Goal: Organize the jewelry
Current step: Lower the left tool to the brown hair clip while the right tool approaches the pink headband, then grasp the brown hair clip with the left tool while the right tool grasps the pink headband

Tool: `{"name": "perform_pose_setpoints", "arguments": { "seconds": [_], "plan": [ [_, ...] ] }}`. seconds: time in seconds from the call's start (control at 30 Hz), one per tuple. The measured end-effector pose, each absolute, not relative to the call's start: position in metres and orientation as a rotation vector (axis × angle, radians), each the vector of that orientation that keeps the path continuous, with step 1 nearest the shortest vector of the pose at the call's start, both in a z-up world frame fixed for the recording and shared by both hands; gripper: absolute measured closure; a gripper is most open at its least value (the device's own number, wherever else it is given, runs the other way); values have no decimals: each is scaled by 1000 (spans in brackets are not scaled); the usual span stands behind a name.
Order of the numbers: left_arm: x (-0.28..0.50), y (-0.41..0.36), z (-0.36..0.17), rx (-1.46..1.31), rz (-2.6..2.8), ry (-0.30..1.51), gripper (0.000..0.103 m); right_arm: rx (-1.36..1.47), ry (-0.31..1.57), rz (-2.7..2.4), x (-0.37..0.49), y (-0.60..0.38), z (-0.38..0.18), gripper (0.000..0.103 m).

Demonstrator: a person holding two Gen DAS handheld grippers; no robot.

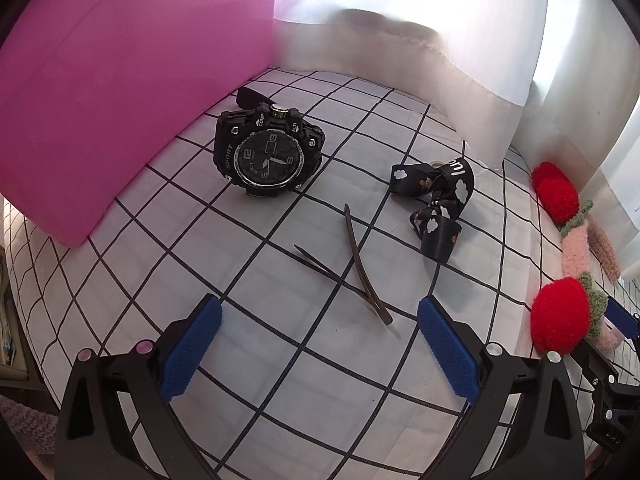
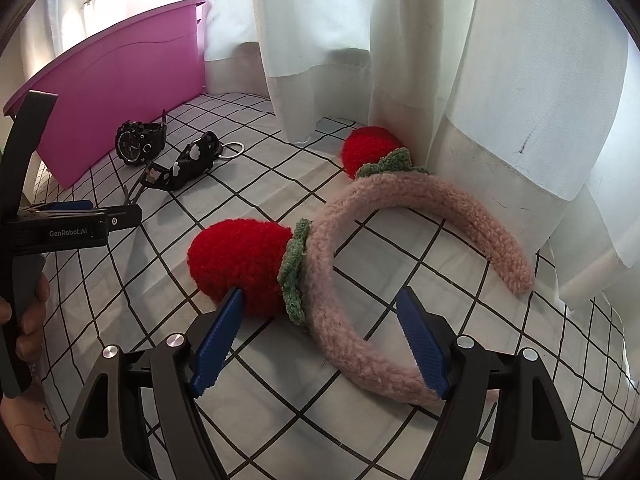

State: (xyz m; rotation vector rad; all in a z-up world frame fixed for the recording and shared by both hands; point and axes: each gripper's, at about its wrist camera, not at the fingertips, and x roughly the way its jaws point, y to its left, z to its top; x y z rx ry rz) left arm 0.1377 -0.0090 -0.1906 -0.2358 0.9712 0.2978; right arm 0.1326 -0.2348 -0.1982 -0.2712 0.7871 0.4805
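Observation:
My left gripper [image 1: 320, 312] is open and empty, just above a brown hair clip [image 1: 360, 272] lying on the checked cloth. A black sport watch [image 1: 266, 152] lies beyond it, beside a black patterned strap [image 1: 440, 208]. My right gripper [image 2: 320, 312] is open, its jaws to either side of a fluffy pink headband [image 2: 340, 320] with two red strawberry pompoms [image 2: 240, 264]. The headband also shows in the left wrist view [image 1: 572, 256]. A pink bin [image 1: 120, 100] stands at the left and also shows in the right wrist view [image 2: 120, 76].
White curtains [image 2: 400, 40] hang close behind the items and touch the cloth. The watch [image 2: 138, 142] and the strap [image 2: 188, 164] with a metal ring [image 2: 232, 149] lie far left in the right wrist view. The left gripper's body [image 2: 68, 228] is at the left edge.

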Motion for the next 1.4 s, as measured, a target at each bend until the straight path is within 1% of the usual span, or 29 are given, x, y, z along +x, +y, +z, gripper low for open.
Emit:
{"name": "perform_pose_setpoints", "arguments": {
  "seconds": [0.37,0.43,0.5,0.67,0.73,0.8,0.83,0.87,0.9,0.93,1.0,1.03,1.07,1.1,1.13,1.2,1.4],
  "plan": [
    [147,-13,-192,-198,334,972,6,-353,783,503,134,-222,-210,29],
    [150,-13,-193,-198,340,971,5,-347,792,496,138,-221,-211,28],
    [153,-13,-194,-198,344,968,5,-325,812,485,144,-222,-212,22],
    [155,-13,-195,-203,342,960,6,-286,837,487,150,-223,-213,20],
    [152,-13,-194,-199,339,946,10,-284,835,489,150,-223,-213,21],
    [146,-13,-191,-194,336,929,24,-282,834,494,148,-223,-212,21],
    [143,-13,-190,-194,336,921,27,-282,833,492,147,-222,-212,21],
    [141,-12,-189,-194,338,915,34,-279,831,492,146,-222,-212,23],
    [139,-11,-188,-194,340,909,42,-276,826,493,144,-222,-212,29],
    [137,-11,-187,-193,338,904,46,-276,819,497,141,-221,-211,33],
    [133,-11,-186,-189,333,894,66,-285,809,497,136,-218,-211,45],
    [131,-11,-185,-187,332,889,72,-285,805,499,134,-217,-211,48],
    [129,-12,-185,-183,327,885,85,-286,801,499,133,-216,-211,54],
    [127,-13,-185,-176,324,885,94,-288,798,498,131,-215,-211,60],
    [126,-14,-185,-175,320,884,94,-289,794,498,130,-214,-211,65],
    [121,-12,-184,-190,307,883,94,-300,786,487,126,-212,-211,92],
    [109,-9,-181,-218,270,903,94,-224,777,500,115,-219,-205,92]
  ]
}}
